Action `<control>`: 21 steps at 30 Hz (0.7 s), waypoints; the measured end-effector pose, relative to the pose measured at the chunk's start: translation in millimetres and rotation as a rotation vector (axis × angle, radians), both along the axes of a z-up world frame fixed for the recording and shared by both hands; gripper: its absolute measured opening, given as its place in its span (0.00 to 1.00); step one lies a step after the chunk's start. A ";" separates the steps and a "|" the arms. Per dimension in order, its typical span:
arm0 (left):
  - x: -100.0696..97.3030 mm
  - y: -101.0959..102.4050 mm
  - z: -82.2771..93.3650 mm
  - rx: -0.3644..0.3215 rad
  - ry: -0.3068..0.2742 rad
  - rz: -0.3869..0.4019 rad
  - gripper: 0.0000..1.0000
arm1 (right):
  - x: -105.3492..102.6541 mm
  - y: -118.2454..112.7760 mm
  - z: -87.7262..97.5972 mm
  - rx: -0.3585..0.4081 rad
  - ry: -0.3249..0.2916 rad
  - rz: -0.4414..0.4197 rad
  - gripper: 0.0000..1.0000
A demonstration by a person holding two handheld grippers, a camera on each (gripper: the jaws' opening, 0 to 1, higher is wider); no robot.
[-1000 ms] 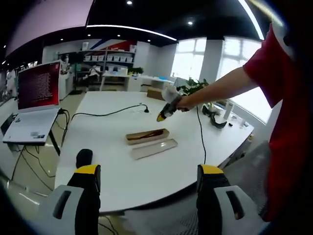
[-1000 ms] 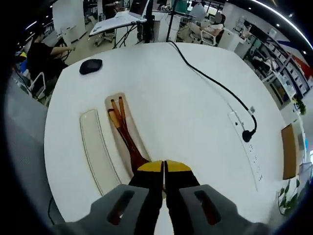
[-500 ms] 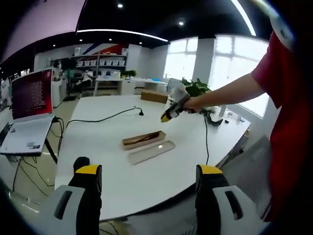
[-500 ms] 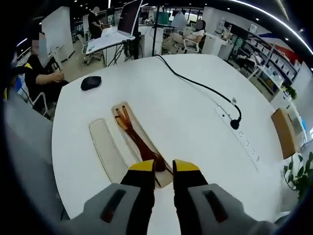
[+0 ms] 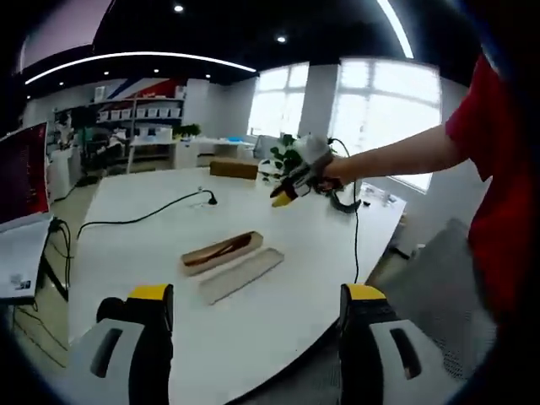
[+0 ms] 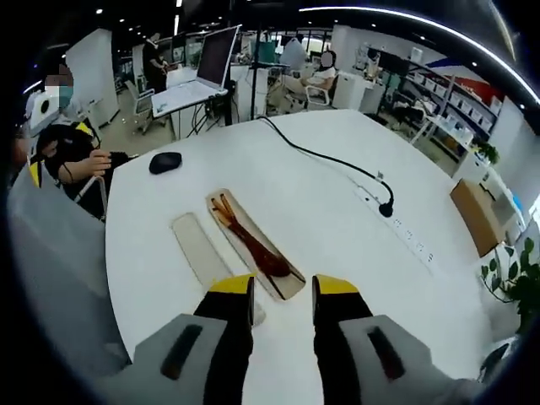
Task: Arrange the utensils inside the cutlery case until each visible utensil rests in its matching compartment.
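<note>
We've got the right gripper [image 6: 283, 291] held high over the white table [image 6: 337, 219], jaws apart and empty, above the cutlery case [image 6: 253, 245] with its lid [image 6: 202, 253] alongside, while the left gripper [image 5: 249, 304] hangs back, wide open, empty.

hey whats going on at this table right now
A person is working with two handheld grippers at a white table. The wooden utensils lie in the open cutlery case, with its lid flat alongside. The right gripper hangs open above the case, holding nothing. The left gripper is open too, off the table's near edge.
</note>
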State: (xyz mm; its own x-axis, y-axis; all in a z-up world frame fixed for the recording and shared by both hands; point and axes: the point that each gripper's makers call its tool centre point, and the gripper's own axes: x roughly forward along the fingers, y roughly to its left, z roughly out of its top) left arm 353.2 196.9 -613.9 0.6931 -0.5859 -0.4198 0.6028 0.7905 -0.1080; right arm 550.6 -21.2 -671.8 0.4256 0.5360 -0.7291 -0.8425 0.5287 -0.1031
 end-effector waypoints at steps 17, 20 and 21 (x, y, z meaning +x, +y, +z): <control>50.7 -1.9 -13.8 0.100 -0.012 -0.100 0.89 | -49.7 -3.4 5.5 0.020 -0.053 -0.001 0.47; 58.8 -4.7 -27.4 0.149 0.008 -0.125 0.84 | -56.6 -4.0 3.8 0.016 -0.064 -0.006 0.47; 61.9 -6.3 -29.5 0.145 0.010 -0.128 0.83 | -59.2 -5.3 2.3 0.015 -0.064 -0.011 0.47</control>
State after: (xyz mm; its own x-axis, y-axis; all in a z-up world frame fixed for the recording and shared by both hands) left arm 415.1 190.7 -643.4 0.6123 -0.6019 -0.5126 0.6988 0.7153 -0.0051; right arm 491.3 -26.5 -669.5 0.4773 0.5416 -0.6920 -0.8285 0.5398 -0.1490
